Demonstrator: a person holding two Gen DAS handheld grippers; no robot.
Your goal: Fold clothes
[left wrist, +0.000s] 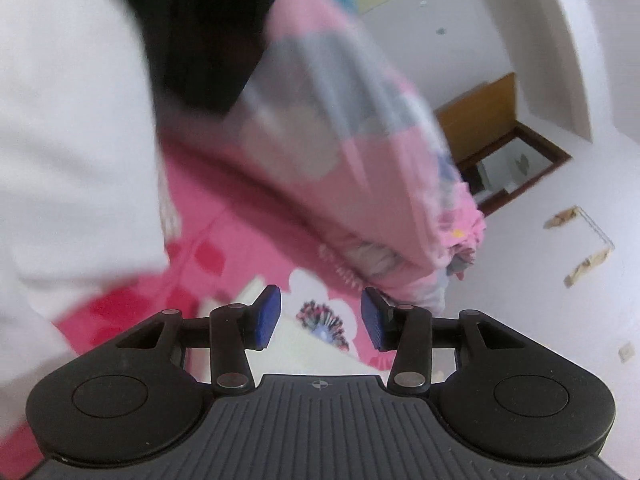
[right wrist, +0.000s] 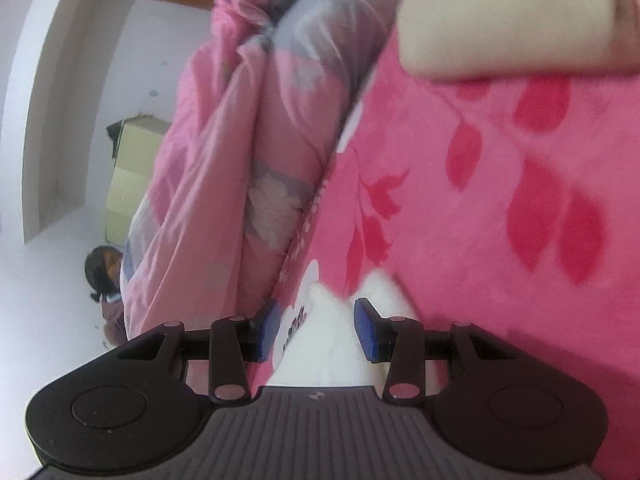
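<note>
The left gripper [left wrist: 321,317] is hovering over the pink bed cover [left wrist: 248,240], its blue fingers [left wrist: 267,318] standing partly apart and holding nothing. The right gripper [right wrist: 316,328] is also standing partly open with nothing gripped; behind its fingers [right wrist: 269,330] a white garment [right wrist: 340,336] is lying on the bed cover [right wrist: 480,208], but I cannot tell if they are touching it. This garment is blurred, so its long axis is not clear. A rolled pink quilt [right wrist: 240,140] is lying along the bed's edge beside the wall, its long axis running away from the cameras. A pale sleeve [left wrist: 68,132] is blurring at the left.
</note>
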